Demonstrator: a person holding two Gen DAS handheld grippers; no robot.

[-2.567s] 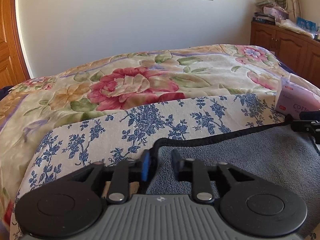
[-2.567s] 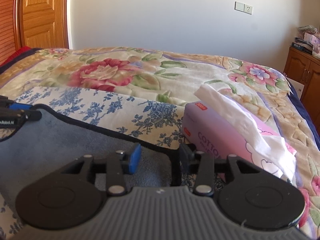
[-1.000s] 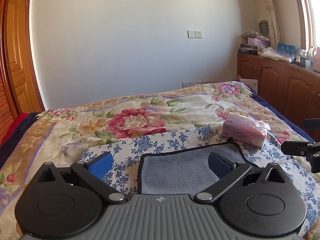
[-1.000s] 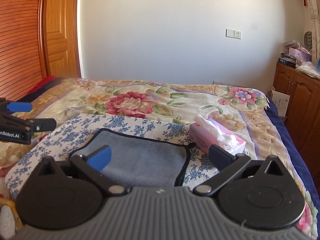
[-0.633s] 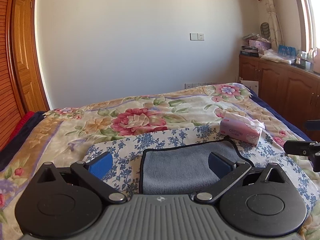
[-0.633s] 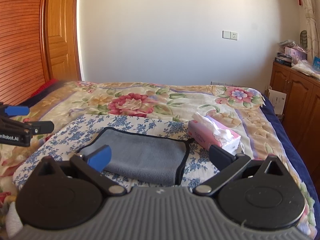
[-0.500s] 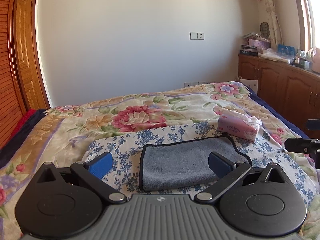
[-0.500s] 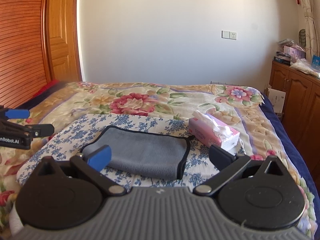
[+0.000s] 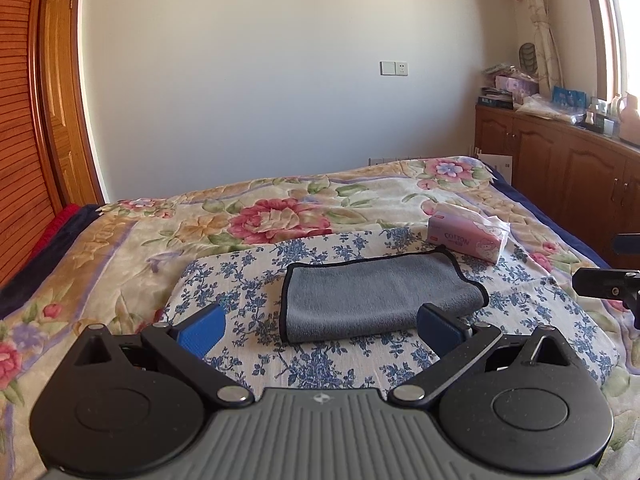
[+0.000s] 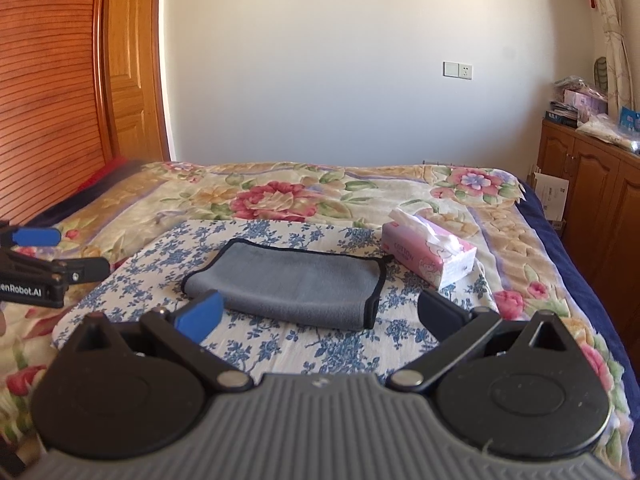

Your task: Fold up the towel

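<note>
left gripper (image 9: 318, 330): fingers spread wide, released, holding nothing; held above the near edge of the blue-flowered cloth, short of the towel, touching neither.
left gripper fingers: blue pad (image 9: 202, 330) on one side, dark pad on the other; the towel shows in the gap between them.
right gripper (image 10: 318, 316): fingers spread wide, released, empty; held above the cloth on the near side of the towel, no contact seen.
right gripper fingers: blue pad (image 10: 200, 316) overlaps the towel's near left corner in the right wrist view; whether it touches cannot be told.
towel (image 9: 380, 300): grey with black edging, folded into a flat rectangle, lying at the middle of the cloth; fold along the near edge, black-trimmed edges at the far side and ends.
blue-flowered cloth (image 9: 320, 364): white, spread on the bed under the towel.
tissue pack (image 10: 430, 258): pink, on the cloth just beyond the towel's far right corner, a tissue sticking out.
bed (image 9: 132, 240): floral cover, beneath the cloth.
</note>
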